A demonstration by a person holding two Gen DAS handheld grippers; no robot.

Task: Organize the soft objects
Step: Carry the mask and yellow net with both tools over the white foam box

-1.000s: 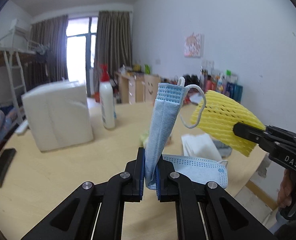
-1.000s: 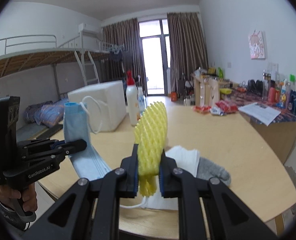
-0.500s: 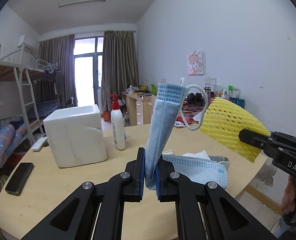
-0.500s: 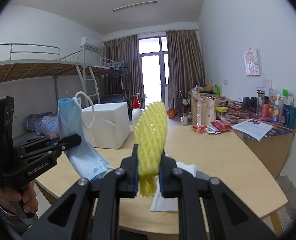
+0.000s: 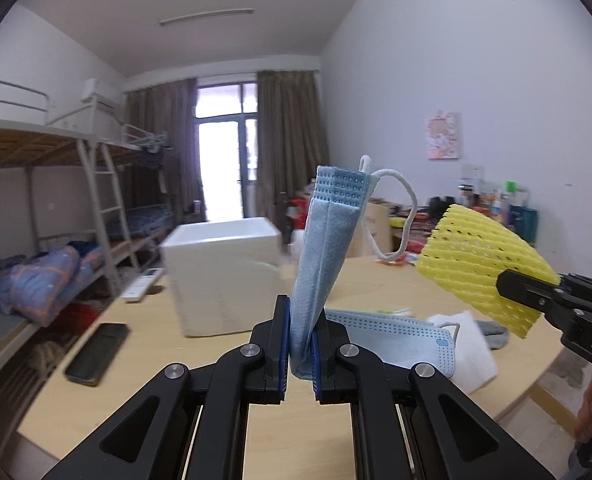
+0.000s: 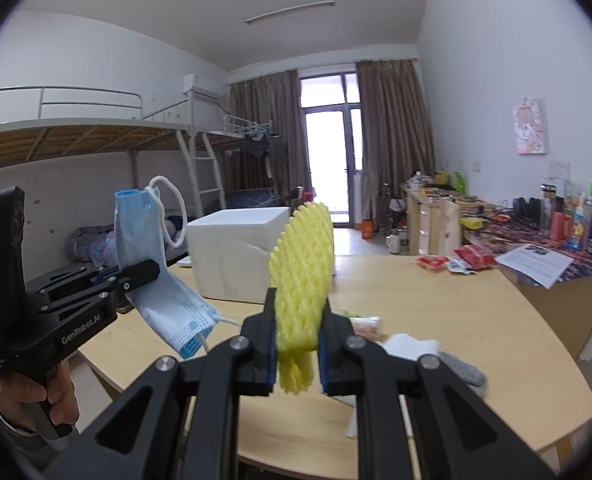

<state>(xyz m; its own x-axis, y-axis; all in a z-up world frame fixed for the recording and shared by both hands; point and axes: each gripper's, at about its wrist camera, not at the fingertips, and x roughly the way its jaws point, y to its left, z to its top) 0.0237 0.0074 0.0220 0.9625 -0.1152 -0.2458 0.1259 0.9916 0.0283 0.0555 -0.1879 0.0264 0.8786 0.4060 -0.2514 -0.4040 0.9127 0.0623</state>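
Left wrist view: left claw [image 5: 300,350] clamped on a folded blue mask [image 5: 324,256], held upright, clear of the table [image 5: 144,364], likely for sorting. Right claw [image 6: 296,350] clamped on yellow foam netting [image 6: 302,264] likewise. Beyond, white foam box [image 5: 224,276], bunk beds [image 6: 76,136], curtained window [image 6: 332,148].

Light wooden table [image 5: 224,400], white foam box [image 5: 224,276], black phone [image 5: 96,354], white tissues [image 5: 470,354], grey sock [image 6: 462,370]

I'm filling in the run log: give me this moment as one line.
left gripper: shut on blue face mask | right gripper: shut on yellow foam net | both held above table | foam box: on table
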